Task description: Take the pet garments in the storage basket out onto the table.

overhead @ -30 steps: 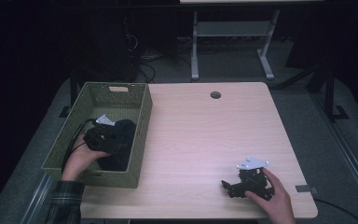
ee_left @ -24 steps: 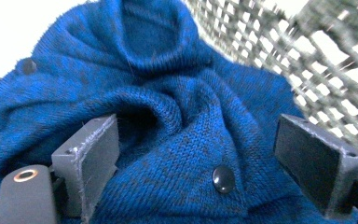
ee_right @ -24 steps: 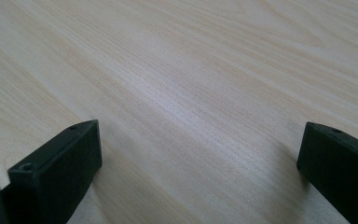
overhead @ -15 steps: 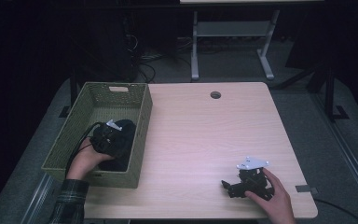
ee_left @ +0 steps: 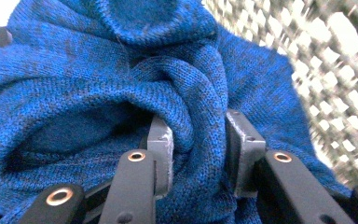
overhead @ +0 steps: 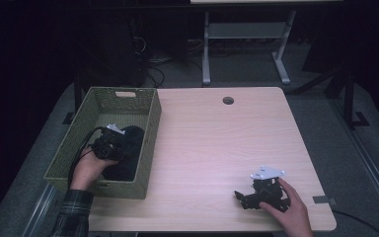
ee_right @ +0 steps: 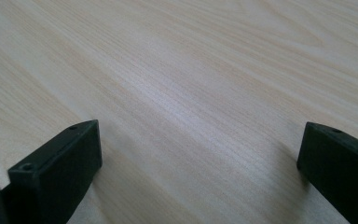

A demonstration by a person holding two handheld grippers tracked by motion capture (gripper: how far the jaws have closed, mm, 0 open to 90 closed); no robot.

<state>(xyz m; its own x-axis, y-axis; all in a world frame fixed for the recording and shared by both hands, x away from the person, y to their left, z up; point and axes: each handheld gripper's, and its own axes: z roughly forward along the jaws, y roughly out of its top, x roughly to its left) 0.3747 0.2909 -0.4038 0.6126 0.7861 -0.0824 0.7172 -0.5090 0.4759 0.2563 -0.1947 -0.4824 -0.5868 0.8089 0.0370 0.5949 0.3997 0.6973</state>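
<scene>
The blue knit cloth (ee_left: 121, 79) runs past the picture's edges, and the basket weave (ee_left: 335, 70) behind is blurred.

Left tongs (ee_left: 193, 144) pinched shut low at the left; right tongs (overhead: 242, 197) spread wide, resting low.

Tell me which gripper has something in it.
The left gripper, down in the basket, is shut on a fold of blue knit cloth. The right gripper is open over the bare table.

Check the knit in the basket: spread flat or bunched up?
Bunched up. The blue knit lies in thick rolled folds, one fold pinched in the left claw, inside the green basket.
</scene>
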